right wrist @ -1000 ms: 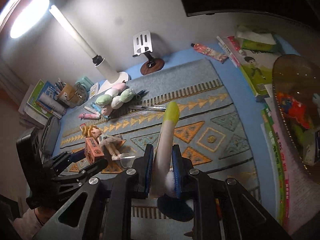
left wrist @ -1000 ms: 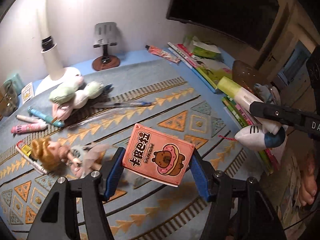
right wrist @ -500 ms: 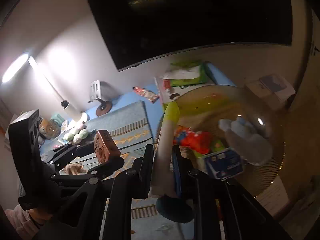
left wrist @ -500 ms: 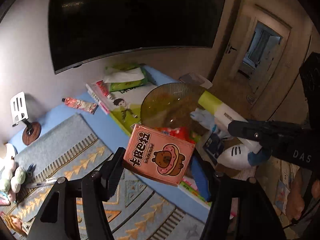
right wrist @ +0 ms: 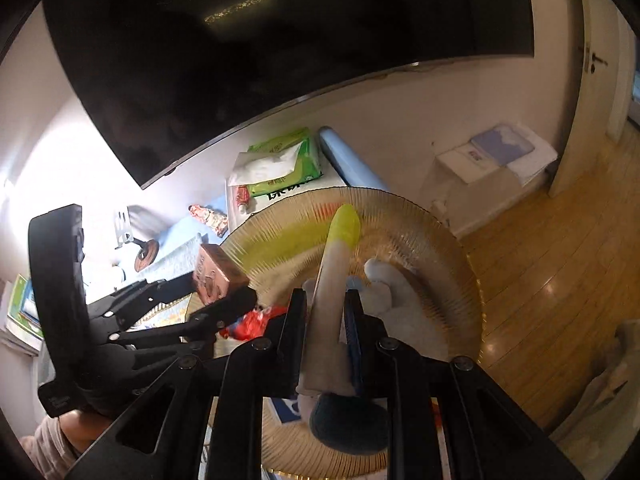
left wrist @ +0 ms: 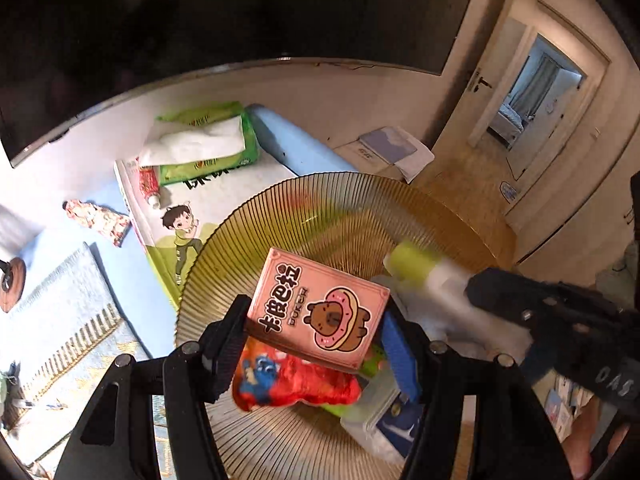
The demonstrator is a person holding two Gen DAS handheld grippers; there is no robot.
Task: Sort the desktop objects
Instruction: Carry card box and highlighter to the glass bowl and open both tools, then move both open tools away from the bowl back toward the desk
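Note:
My left gripper (left wrist: 316,320) is shut on a pink card box with a donut bear (left wrist: 318,308) and holds it over the amber ribbed glass bowl (left wrist: 320,204). My right gripper (right wrist: 326,300) is shut on a white tube with a yellow-green cap (right wrist: 334,272), also over the bowl (right wrist: 448,240). The tube (left wrist: 424,272) and right gripper show blurred at the right of the left wrist view. The card box (right wrist: 216,276) and left gripper show at the left of the right wrist view. In the bowl lie a red snack bag (left wrist: 292,384), a clear case (left wrist: 380,420) and a grey-white plush (right wrist: 396,296).
A green tissue pack (left wrist: 204,140) lies on a picture book (left wrist: 176,224) behind the bowl. A small snack packet (left wrist: 100,220) lies on the blue desk by the patterned mat (left wrist: 68,320). A dark monitor (right wrist: 260,40) hangs on the wall. Wooden floor (right wrist: 560,248) is at right.
Both grippers swung right, from over the patterned mat to over the glass bowl, each still holding its object. The bowl now fills the view centre.

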